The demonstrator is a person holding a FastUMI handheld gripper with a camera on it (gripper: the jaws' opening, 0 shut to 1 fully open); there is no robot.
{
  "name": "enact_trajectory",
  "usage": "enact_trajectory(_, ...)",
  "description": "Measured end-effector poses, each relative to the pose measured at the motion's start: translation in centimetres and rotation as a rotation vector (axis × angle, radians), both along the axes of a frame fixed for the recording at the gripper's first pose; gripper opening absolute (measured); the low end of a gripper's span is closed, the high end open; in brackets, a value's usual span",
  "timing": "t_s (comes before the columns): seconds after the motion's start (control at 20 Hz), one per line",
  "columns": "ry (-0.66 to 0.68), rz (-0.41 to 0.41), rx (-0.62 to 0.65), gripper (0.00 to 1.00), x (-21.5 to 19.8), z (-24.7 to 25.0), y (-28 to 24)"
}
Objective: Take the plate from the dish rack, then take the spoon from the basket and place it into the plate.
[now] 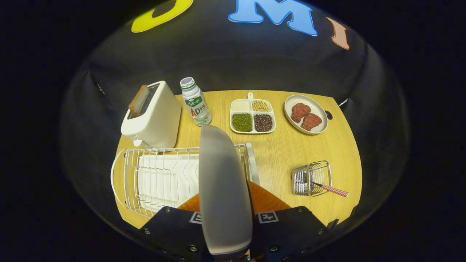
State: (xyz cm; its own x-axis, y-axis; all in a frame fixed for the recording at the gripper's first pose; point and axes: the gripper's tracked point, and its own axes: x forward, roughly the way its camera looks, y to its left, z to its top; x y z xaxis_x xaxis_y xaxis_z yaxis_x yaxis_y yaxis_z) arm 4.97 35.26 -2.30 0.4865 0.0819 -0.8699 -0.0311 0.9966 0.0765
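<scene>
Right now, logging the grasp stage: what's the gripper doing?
Gripper: shut on the plate, held edge-on above the dish rack.

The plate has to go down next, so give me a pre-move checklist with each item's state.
1. Plate between the hand-held gripper fingers, held on edge: ok.
2. Plate out of the dish rack: cannot tell.
3. Bare table between rack and basket for set-down: ok.
4. Spoon in the basket, handle sticking out: ok.
5. Grip firmness: cannot tell.
</scene>
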Motion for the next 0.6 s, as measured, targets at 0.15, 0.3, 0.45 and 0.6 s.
enact_trajectory(0.15,-0.018,0.002,0.061,0.37,-1.8,1.3,-2.3)
enact_trajectory(0.3,-0.024,-0.024,0.119,0.37,-3.6,2.1,-4.9)
enact_trajectory(0.45,-0.023,-0.04,0.153,0.37,-5.0,2.4,-7.6)
enact_trajectory(0.6,-0.022,-0.042,0.212,0.37,-6.6,2.4,-9.4)
